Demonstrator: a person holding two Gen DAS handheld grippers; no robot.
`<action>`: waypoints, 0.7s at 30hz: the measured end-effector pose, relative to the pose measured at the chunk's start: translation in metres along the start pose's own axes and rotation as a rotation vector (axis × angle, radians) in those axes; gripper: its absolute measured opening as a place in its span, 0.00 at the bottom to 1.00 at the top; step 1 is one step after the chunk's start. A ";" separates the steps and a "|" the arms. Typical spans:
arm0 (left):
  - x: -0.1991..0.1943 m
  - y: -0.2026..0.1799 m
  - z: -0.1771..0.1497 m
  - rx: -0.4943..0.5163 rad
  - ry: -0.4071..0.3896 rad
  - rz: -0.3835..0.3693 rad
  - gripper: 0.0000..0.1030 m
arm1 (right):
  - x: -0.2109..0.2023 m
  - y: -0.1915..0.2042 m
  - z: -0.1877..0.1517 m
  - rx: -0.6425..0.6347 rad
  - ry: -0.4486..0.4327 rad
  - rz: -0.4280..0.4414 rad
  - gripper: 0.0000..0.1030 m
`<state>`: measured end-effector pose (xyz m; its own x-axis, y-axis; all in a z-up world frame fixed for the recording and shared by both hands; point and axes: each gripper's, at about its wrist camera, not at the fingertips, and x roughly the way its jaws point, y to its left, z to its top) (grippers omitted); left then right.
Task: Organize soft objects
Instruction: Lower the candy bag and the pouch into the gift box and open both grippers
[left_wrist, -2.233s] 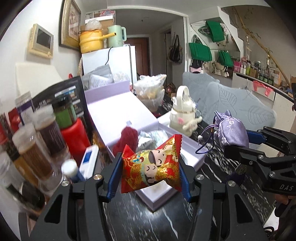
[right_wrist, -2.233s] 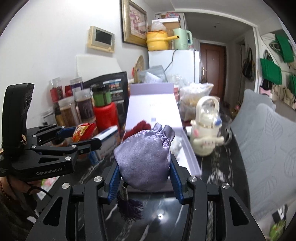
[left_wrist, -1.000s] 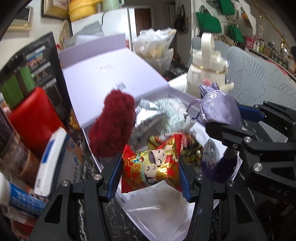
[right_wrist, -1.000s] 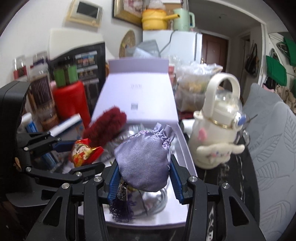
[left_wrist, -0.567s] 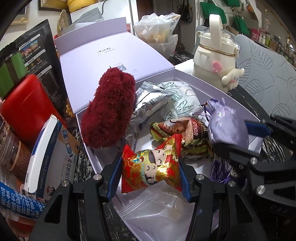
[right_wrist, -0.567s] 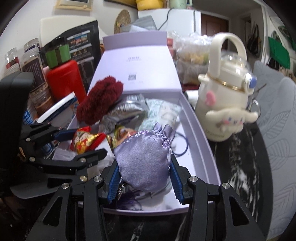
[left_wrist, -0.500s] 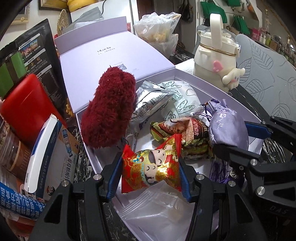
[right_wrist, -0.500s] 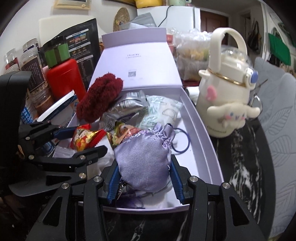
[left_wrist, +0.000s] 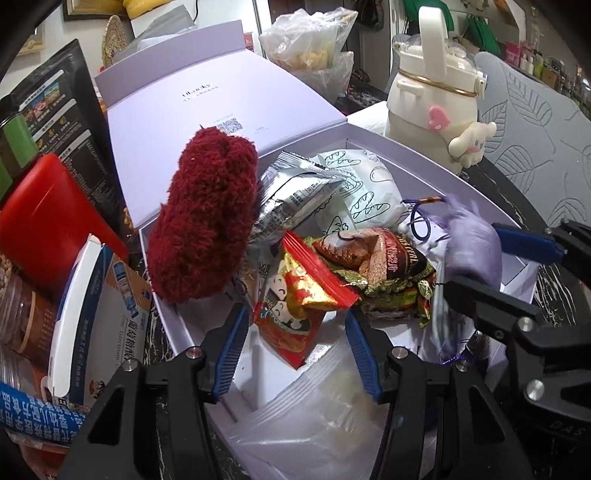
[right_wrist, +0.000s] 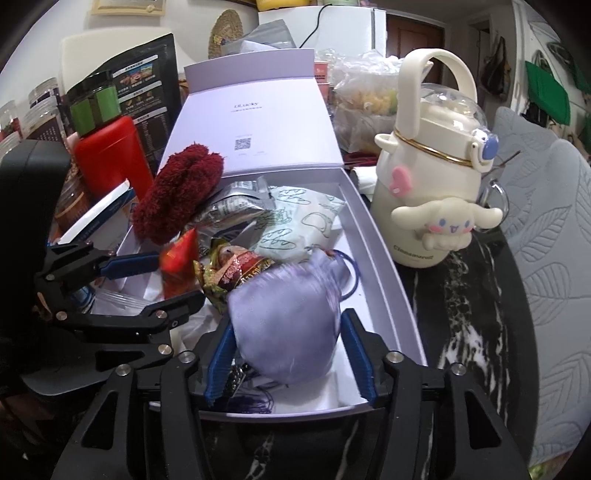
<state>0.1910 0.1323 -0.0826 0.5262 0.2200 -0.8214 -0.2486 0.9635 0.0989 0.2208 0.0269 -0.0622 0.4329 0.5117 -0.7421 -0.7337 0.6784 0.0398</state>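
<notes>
As both tongs hung over the lavender box (right_wrist: 384, 258), the right gripper (right_wrist: 286, 341) had just been opening, its purple pouch (right_wrist: 286, 325) loose between the jaws; the left gripper (left_wrist: 293, 341) stood parted, its red packet (left_wrist: 295, 306) released, lying just beyond.

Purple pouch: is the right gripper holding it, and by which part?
Nothing is held: the right gripper has just been opening, and the purple pouch lies loose between its pads in the lilac box.
</notes>
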 end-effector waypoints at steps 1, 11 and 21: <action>0.002 0.000 0.002 0.000 0.006 0.001 0.52 | -0.001 -0.001 0.001 0.002 -0.001 -0.004 0.59; -0.009 0.001 0.012 -0.009 -0.008 0.008 0.55 | -0.016 -0.009 0.011 -0.006 -0.015 -0.060 0.62; -0.053 0.016 0.028 -0.051 -0.107 0.029 0.59 | -0.049 -0.009 0.030 0.005 -0.086 -0.077 0.62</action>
<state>0.1820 0.1401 -0.0213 0.6011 0.2655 -0.7538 -0.3044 0.9482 0.0912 0.2214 0.0111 -0.0061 0.5312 0.5013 -0.6830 -0.6943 0.7196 -0.0118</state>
